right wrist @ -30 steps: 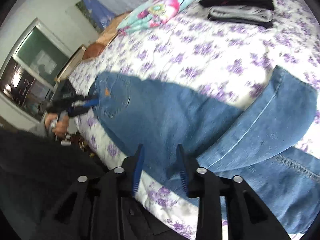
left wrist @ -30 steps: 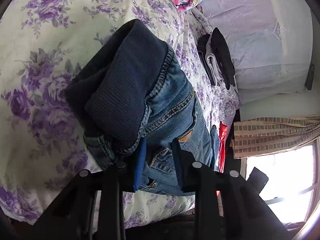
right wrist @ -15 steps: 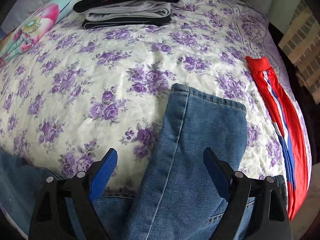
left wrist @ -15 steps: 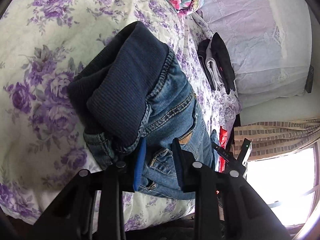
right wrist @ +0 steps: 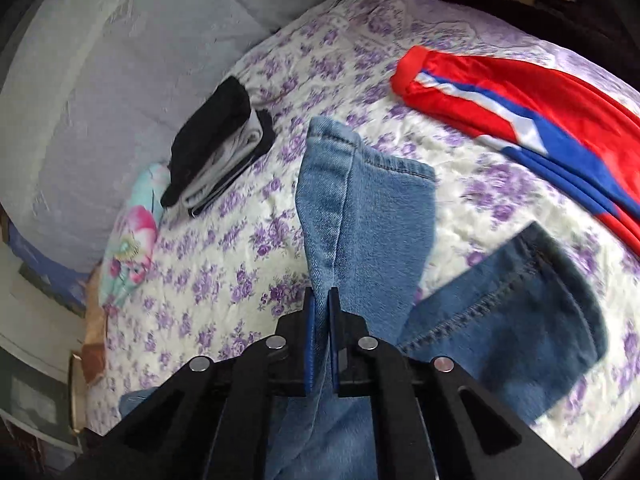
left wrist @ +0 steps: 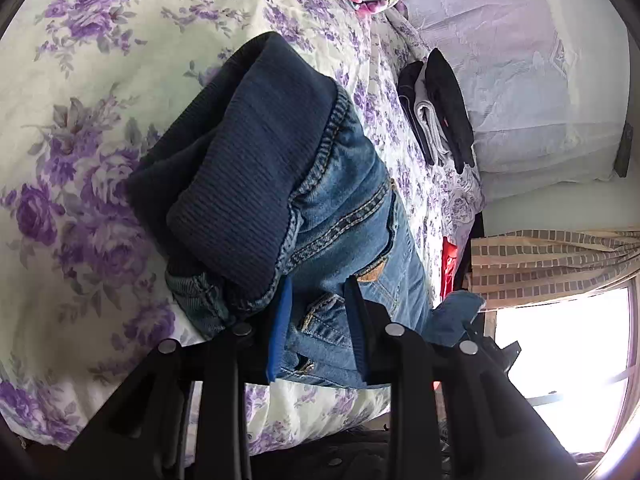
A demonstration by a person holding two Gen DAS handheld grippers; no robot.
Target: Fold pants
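Note:
Blue jeans (left wrist: 352, 216) lie on a floral bedspread (left wrist: 80, 80), with a dark ribbed waistband (left wrist: 248, 184) bunched at the top. My left gripper (left wrist: 318, 292) is shut on the jeans' waist near the fly. My right gripper (right wrist: 321, 300) is shut on a light blue leg end (right wrist: 360, 216) and holds it up above the bed. The other leg end (right wrist: 520, 320) lies to its right, inside out.
A stack of folded black and grey clothes (right wrist: 218, 144) lies near the headboard (right wrist: 100, 60). Red, white and blue pants (right wrist: 520, 92) lie at the right. A floral pillow (right wrist: 132, 236) is at the left. A curtain and window (left wrist: 560, 320) are beyond the bed edge.
My right gripper was open over the leg end half a second ago; now it has shut on it and lifted it. My left gripper keeps its hold at the waist.

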